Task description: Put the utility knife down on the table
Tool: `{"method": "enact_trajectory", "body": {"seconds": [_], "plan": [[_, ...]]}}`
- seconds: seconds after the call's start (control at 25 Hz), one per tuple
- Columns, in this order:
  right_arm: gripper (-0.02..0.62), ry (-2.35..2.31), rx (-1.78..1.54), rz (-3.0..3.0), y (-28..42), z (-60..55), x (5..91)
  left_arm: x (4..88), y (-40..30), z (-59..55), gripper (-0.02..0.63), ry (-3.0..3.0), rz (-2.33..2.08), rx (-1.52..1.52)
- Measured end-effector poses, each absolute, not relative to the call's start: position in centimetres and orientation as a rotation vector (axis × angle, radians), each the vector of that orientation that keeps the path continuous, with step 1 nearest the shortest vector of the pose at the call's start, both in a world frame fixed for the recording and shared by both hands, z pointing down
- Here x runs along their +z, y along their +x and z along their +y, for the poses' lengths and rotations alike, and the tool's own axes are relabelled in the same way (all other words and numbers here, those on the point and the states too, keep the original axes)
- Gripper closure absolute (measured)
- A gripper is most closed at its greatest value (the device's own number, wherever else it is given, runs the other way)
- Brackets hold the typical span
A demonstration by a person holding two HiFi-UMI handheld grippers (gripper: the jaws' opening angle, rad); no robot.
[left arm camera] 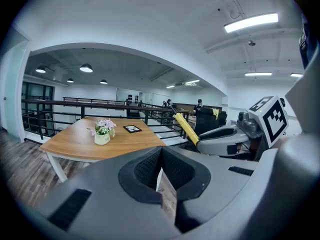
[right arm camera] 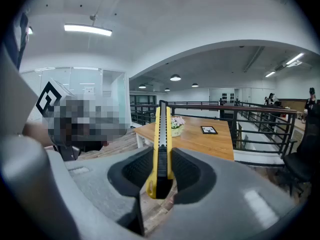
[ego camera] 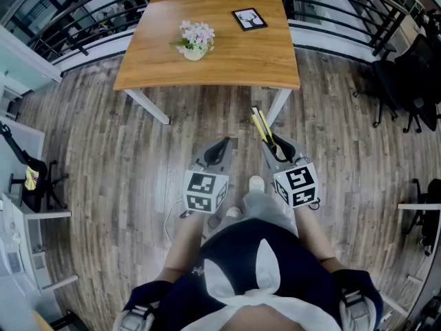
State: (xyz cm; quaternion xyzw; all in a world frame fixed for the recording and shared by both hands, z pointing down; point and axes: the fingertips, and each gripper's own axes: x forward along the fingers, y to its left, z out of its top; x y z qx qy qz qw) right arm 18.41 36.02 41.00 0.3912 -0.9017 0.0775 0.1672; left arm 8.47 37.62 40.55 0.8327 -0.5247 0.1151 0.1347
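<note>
A yellow and black utility knife (right arm camera: pixel 162 149) stands clamped between the pads of my right gripper (right arm camera: pixel 161 171), its long body sticking out past the jaws toward the table. In the head view the knife (ego camera: pixel 262 127) juts from the right gripper (ego camera: pixel 277 147) above the wooden floor, short of the table's near edge. In the left gripper view the knife (left arm camera: pixel 184 125) shows at the right. My left gripper (ego camera: pixel 219 149) is beside it, jaws together with nothing between them (left arm camera: pixel 160 171). The wooden table (ego camera: pixel 227 54) lies ahead.
On the table stand a small pot of pink flowers (ego camera: pixel 195 41) and a black picture frame (ego camera: pixel 249 19). A black railing (ego camera: pixel 344 19) runs behind and beside the table. Office chairs (ego camera: pixel 410 81) stand at the right. The person's shoes (ego camera: pixel 255 183) show on the floor below the grippers.
</note>
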Motion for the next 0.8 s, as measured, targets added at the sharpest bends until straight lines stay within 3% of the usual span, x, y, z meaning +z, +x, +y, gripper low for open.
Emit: {"method": "enact_trajectory", "body": {"seconds": [0.8], "plan": [[0.480,1.024,0.160,-2.607,19.2,24.0,40.8,40.5,9.2,27.1,0.589,2.360,-1.631,0.306]]}}
